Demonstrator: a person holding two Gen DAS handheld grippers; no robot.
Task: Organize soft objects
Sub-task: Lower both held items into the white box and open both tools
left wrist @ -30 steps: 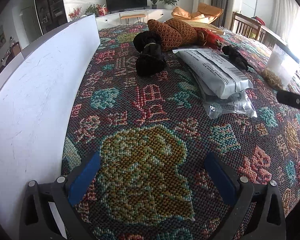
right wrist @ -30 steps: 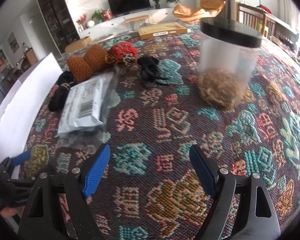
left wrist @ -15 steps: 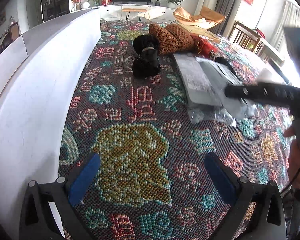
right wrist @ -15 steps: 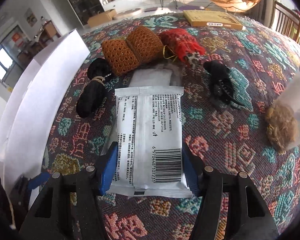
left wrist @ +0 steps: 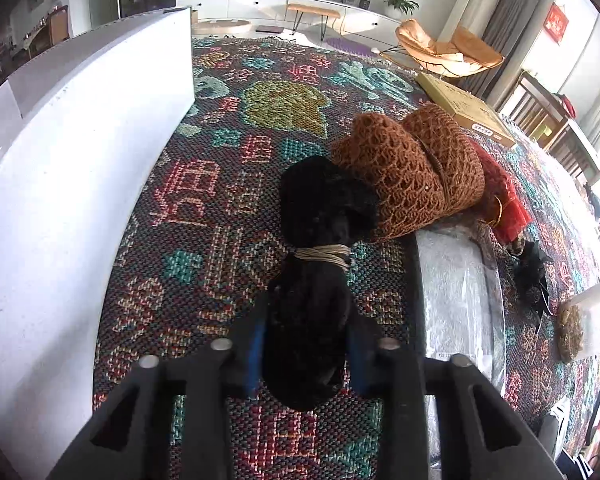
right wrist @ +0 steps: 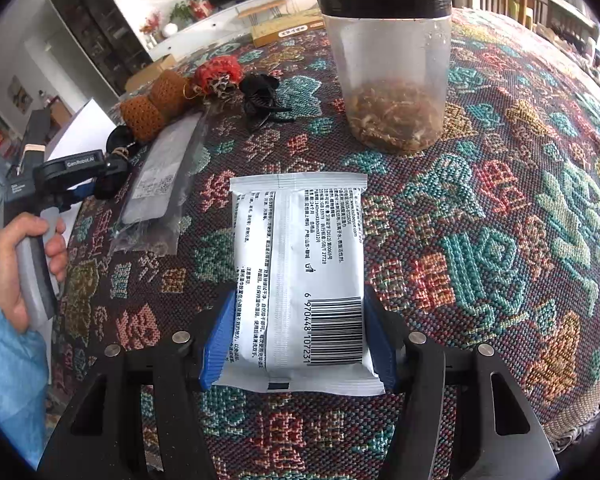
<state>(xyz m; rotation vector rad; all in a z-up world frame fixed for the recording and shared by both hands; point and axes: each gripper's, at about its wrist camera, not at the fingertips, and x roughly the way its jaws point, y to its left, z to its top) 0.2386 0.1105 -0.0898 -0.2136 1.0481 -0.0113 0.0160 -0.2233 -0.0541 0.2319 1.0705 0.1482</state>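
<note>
My left gripper (left wrist: 306, 344) is shut on a black fabric bundle (left wrist: 316, 264) tied with tan cord, lying on the patterned cloth. A brown net roll (left wrist: 412, 176) touches the bundle's far end, with a red bundle (left wrist: 504, 200) behind it. My right gripper (right wrist: 300, 340) is shut on a white wipes pack (right wrist: 300, 264) with a barcode, held above the cloth. In the right wrist view the left gripper (right wrist: 80, 184) sits at the far left on the black bundle (right wrist: 118, 160).
A clear bag (left wrist: 456, 304) lies right of the black bundle. A white board (left wrist: 60, 184) stands along the left. A lidded plastic jar (right wrist: 392, 68) with dried bits stands ahead of the pack. A small black item (right wrist: 260, 96) and a cardboard box (left wrist: 464, 114) lie farther off.
My left gripper moved forward to the black bundle and shut on it. My right gripper lifted the white pack off the clear bag and carried it right, toward the jar.
</note>
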